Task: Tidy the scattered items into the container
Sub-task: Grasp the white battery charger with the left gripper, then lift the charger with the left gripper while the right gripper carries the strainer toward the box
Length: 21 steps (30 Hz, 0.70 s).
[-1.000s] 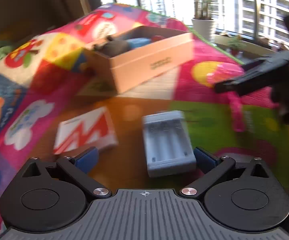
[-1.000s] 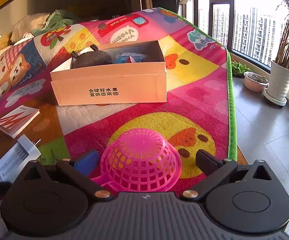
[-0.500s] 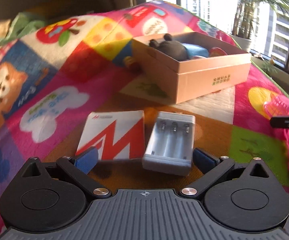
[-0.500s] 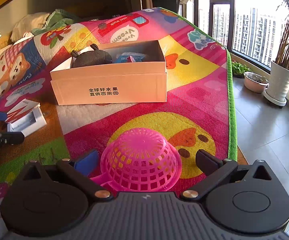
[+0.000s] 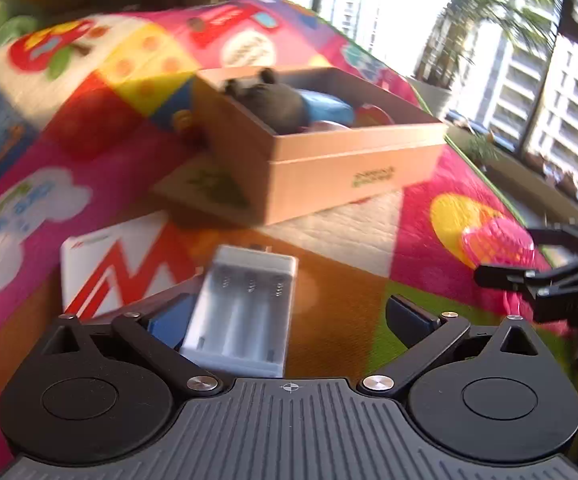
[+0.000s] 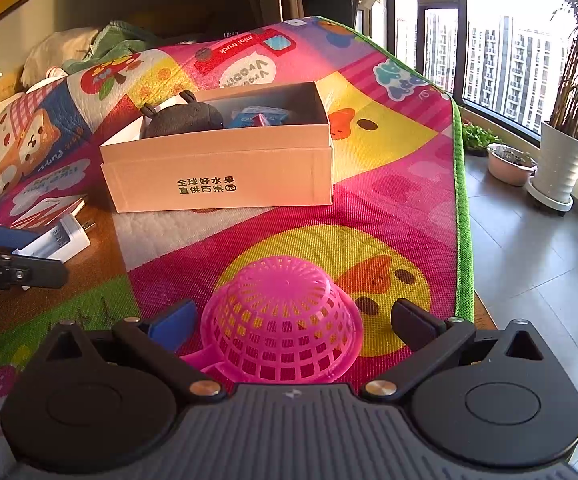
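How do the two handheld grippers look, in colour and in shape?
Both look alike: a grey ribbed body with a small crosshair mark, two round black discs, black linkage arms with silver rivets, and blue-padded fingers. See the left gripper and the right gripper.

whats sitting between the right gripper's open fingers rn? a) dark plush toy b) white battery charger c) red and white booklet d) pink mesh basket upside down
d: the pink mesh basket lies upside down on the mat between the open fingers of the right gripper; the battery charger is off by the left gripper.
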Each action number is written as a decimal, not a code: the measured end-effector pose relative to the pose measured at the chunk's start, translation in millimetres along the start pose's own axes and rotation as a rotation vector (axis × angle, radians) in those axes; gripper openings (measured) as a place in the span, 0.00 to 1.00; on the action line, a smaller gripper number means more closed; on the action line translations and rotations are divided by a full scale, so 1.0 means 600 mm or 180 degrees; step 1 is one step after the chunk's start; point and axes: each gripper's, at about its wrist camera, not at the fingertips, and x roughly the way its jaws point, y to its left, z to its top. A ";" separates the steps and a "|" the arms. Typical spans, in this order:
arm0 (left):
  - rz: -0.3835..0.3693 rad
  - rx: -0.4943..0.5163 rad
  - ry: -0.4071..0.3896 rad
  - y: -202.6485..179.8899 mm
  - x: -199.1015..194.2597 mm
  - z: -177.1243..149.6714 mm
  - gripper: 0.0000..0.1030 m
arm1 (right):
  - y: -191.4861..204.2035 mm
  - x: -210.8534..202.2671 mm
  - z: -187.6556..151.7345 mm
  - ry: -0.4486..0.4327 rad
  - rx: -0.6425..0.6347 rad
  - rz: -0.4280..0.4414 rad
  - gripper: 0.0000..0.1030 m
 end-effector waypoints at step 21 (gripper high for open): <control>0.0419 0.0676 -0.0007 -0.073 -0.018 -0.021 0.95 | -0.002 -0.003 -0.002 -0.0033 0.0039 0.0019 1.00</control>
